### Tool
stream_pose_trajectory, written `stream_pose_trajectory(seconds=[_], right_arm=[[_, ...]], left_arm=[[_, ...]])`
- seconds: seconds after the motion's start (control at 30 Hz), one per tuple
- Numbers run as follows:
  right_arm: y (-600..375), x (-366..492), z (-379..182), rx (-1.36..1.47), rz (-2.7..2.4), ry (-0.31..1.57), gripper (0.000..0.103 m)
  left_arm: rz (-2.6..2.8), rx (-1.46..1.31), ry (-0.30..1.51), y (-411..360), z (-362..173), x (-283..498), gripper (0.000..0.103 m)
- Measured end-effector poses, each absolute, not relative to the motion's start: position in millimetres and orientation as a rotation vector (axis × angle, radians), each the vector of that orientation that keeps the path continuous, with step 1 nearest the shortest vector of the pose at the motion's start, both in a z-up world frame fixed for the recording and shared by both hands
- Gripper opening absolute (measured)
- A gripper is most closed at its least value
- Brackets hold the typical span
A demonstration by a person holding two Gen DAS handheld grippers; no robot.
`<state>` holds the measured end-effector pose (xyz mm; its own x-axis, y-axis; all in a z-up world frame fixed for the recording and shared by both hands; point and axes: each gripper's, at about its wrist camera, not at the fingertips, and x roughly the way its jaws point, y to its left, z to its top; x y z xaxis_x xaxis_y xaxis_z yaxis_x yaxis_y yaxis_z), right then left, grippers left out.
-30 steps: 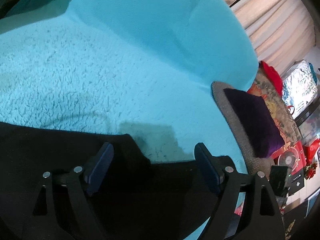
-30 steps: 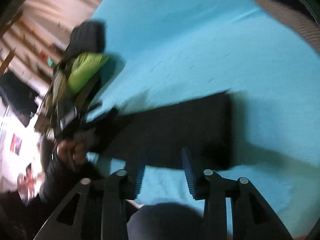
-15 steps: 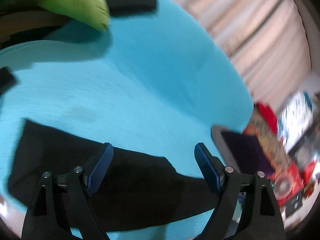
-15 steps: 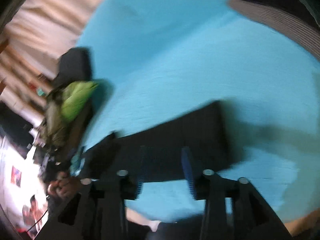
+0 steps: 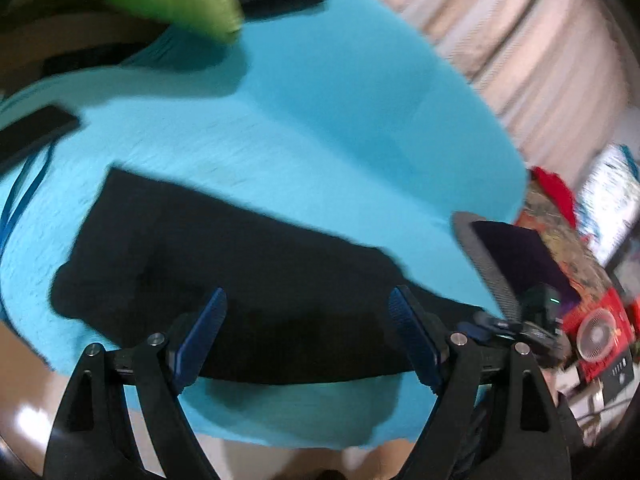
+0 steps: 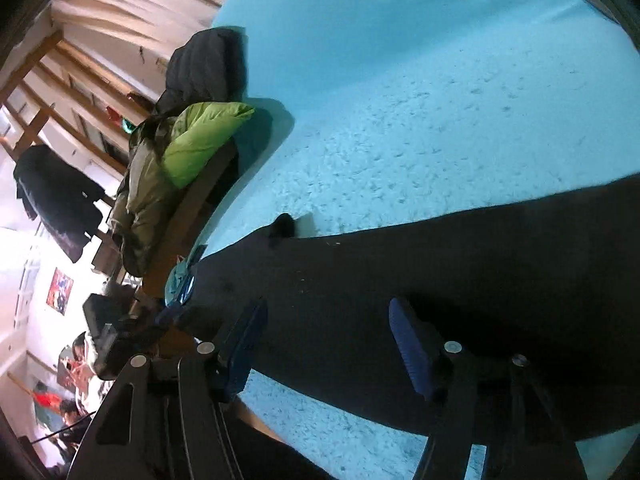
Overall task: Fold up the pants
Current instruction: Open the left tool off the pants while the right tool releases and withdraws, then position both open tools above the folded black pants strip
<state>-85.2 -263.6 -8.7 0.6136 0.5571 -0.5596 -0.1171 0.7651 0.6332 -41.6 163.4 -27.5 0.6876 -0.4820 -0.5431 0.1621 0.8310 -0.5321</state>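
Black pants (image 5: 240, 264) lie flat as a long band on a turquoise fleece blanket (image 5: 320, 120); they also show in the right wrist view (image 6: 400, 272). My left gripper (image 5: 308, 320) is open and empty, held above the near edge of the pants. My right gripper (image 6: 326, 328) is open and empty, low over the pants near their left end. The pants' right part runs out of the right wrist view.
A green jacket (image 6: 200, 140) and a dark bag (image 6: 204, 64) sit at the blanket's far left edge. A dark flat object (image 5: 32, 132) lies at the left. A grey cushion (image 5: 488, 264) and red clutter (image 5: 600, 328) are at the right. The blanket's near edge (image 5: 280, 428) hangs below the pants.
My left gripper has pulled back and up, so the whole pants show. My right gripper has opened wider and dropped close to the pants' left end.
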Motion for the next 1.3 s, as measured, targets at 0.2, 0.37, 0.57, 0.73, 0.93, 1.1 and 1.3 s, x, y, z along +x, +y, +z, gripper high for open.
stream_pose_trajectory(seconds=[0.2, 0.37, 0.57, 0.73, 0.93, 1.1, 1.3], right_arm=[[-264, -84, -13, 0.575, 0.423, 0.839, 0.065], [-258, -85, -11, 0.537, 0.438, 0.855, 0.075], [-256, -87, -10, 0.537, 0.431, 0.843, 0.080], [-258, -98, -2, 0.516, 0.340, 0.805, 0.071], [-274, -149, 34, 0.244, -0.017, 0.571, 0.074], [-285, -180, 27, 0.212, -0.215, 0.527, 0.074], [-276, -201, 17, 0.243, -0.263, 0.541, 0.076]], left_arm=[[-0.294, -0.560, 0.742, 192, -44, -24, 0.056], [-0.224, -0.549, 0.715, 195, -41, -28, 0.055], [-0.306, -0.394, 0.620, 152, -15, -46, 0.071], [-0.326, -0.117, 0.515, 71, 10, -67, 0.085], [-0.324, 0.005, 0.583, 14, 7, -67, 0.086], [-0.254, 0.005, 0.585, 1, 12, -72, 0.086], [-0.117, 0.065, 0.596, -14, 12, -84, 0.086]])
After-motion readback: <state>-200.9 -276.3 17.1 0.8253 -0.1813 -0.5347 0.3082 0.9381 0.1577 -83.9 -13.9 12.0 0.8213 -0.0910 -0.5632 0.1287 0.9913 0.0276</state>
